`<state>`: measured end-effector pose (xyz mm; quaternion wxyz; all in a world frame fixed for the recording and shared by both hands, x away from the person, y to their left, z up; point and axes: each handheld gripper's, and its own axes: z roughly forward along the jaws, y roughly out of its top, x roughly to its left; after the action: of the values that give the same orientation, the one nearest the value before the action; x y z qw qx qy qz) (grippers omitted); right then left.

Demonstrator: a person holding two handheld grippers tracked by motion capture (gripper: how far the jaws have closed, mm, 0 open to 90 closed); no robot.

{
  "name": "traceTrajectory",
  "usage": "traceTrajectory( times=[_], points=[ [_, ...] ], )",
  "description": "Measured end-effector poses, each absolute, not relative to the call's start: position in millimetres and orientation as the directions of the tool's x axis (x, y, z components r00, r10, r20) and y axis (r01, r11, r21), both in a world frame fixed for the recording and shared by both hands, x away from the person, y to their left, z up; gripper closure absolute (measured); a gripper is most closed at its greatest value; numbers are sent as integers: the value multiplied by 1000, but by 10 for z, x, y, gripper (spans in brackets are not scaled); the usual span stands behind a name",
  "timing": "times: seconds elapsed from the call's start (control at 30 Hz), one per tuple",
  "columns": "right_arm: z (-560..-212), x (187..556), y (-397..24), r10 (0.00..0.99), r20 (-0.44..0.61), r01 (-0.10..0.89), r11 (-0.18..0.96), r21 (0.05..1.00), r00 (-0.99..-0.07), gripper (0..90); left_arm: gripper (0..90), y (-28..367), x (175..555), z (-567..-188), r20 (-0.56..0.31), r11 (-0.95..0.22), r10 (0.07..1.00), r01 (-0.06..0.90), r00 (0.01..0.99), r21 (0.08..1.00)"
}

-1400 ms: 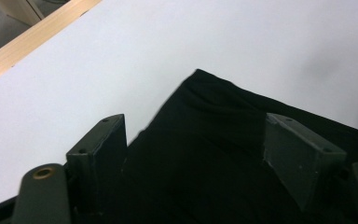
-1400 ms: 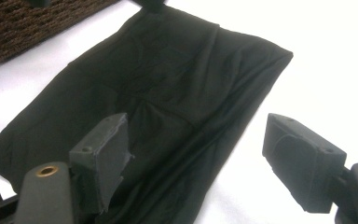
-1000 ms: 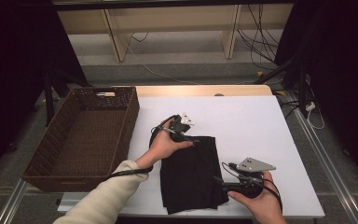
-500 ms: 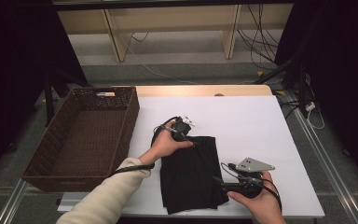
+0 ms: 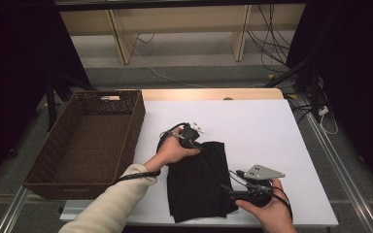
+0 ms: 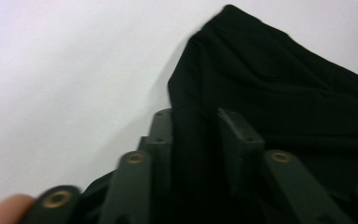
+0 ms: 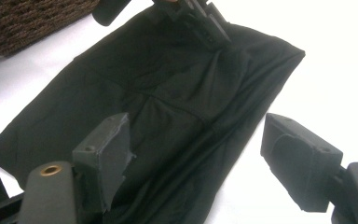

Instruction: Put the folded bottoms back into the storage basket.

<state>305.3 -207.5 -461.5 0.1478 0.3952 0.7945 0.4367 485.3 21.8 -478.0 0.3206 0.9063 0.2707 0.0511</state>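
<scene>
The white table (image 5: 272, 131) carries a brown wicker basket (image 5: 85, 141) at its left side and a black garment (image 5: 199, 182) near the front edge, between the two hands. The garment lies flat, folded into a long shape, and it is apart from the basket.

The main change is at the left gripper (image 5: 194, 141). One second ago it stood just above the far end of the cloth; now it sits on the far corner of the garment (image 6: 261, 93), and its jaws have just been closing. In the left gripper view a fold of black cloth stands between the two jaws, which are now narrow and seem to press on it, so I judge that the left gripper has taken hold of this corner.

The right gripper (image 5: 230, 189) rests at the near right edge of the garment. In the right gripper view its jaws stand wide, with the cloth (image 7: 168, 102) below and between them, but they do not pinch it.

My judgement is that the grasp is half done: one corner is secured and the other is not yet taken. Probably the next step is another fold or a lift toward the basket.
</scene>
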Motion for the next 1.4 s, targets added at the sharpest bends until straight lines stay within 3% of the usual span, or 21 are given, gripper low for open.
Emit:
traceTrajectory(
  times=[0.1, 0.37, 1.03, 1.4],
  points=[
    [-4618, 3054, -2075, 757, 111, 499, 306, 811, -643, 252, 761, 209, 4829, -4775, -79, -653, 522, 457, 849, 603],
    [-4622, 3056, -2079, 759, 111, 502, 306, 809, -641, 252, 794, 207, 4781, -4783, -58, -647, 523, 441, 850, 622],
    [-4641, 3083, -2124, 779, 110, 514, 294, 806, -618, 251, 812, 438, 4508, -4696, 25, -542, 529, 316, 848, 779],
    [-4648, 3087, -2133, 785, 109, 519, 292, 803, -610, 251, 813, 525, 4361, -4589, 66, -531, 520, 261, 852, 806]
  ],
)
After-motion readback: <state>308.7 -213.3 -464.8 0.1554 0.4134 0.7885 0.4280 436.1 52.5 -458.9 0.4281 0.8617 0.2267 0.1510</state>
